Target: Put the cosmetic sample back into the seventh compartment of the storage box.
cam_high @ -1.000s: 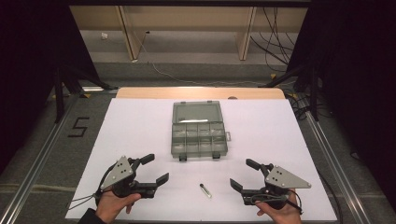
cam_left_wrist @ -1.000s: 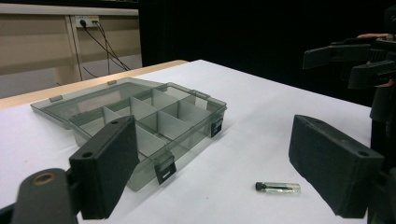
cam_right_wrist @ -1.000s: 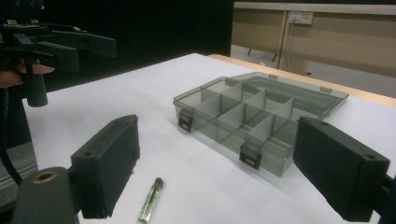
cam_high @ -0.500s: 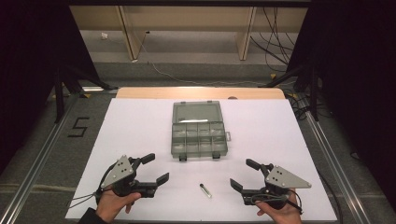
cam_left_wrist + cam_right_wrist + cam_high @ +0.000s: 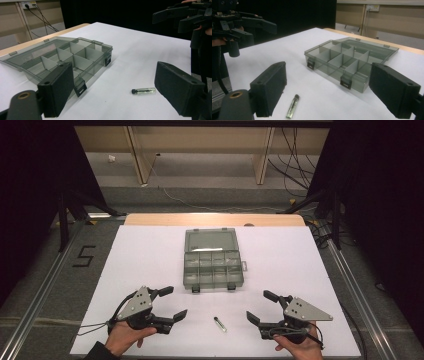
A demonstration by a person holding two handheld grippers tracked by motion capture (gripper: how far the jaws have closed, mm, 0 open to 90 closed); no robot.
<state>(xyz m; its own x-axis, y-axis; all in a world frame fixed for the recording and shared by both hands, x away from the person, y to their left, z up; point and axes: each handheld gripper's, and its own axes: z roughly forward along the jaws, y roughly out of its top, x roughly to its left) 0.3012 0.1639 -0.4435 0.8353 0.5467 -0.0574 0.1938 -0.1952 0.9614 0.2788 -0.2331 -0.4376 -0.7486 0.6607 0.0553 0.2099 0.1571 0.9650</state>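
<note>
Left hand-held gripper (image 5: 170, 303) & right hand-held gripper (image 5: 261, 307) jaws apart, vial (image 5: 220, 323) btwn, black cap clear in left gripper view

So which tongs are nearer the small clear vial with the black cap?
Right, narrowly. The small clear vial with the black cap lies between both; right tongs sit just right of it, left tongs slightly farther left.

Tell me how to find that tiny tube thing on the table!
Start at the big white table and find the smoky grey compartment box lying open in its middle. Come toward the person's edge, between the two black grippers. There lies the little vial: small, clear, black-capped, flat on its side.
</note>
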